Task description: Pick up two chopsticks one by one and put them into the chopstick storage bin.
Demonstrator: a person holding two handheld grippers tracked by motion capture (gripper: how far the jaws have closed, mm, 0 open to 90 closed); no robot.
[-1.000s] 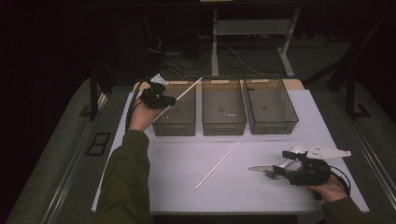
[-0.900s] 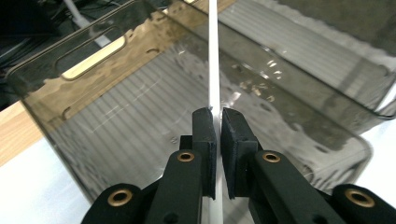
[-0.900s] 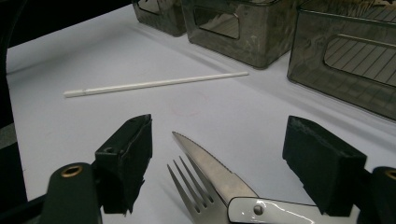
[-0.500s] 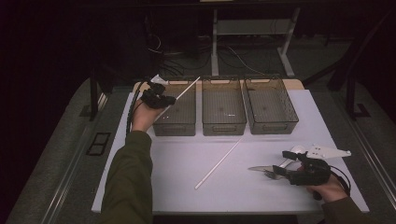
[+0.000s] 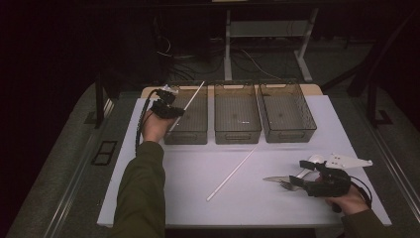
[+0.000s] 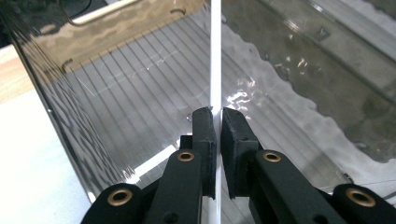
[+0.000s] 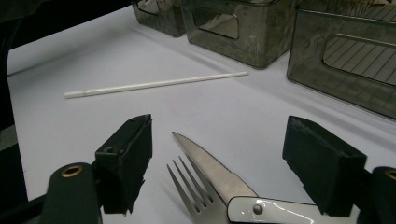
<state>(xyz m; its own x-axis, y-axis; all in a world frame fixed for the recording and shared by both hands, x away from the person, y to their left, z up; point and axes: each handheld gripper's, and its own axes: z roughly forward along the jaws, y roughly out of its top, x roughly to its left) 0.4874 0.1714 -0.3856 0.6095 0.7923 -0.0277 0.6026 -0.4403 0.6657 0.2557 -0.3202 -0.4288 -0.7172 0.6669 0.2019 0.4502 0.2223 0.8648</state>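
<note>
While over left bin [image 5: 185, 130], left gripper [image 6: 218, 122] clamps straw [image 6: 215, 56].

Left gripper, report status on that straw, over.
Left gripper shut on white straw, over leftmost bin. Right gripper open, knife and fork between jaws. Second straw loose on table. Nothing blocking.

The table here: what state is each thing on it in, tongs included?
Left tongs: shut on a white straw, held over the left bin.
Right tongs: open, a knife and fork lying between the jaws.
Second straw: lying flat on the table.
Middle bin: upright, empty.
Right bin: upright, empty.
Spoon: lying flat by the right hand.
</note>
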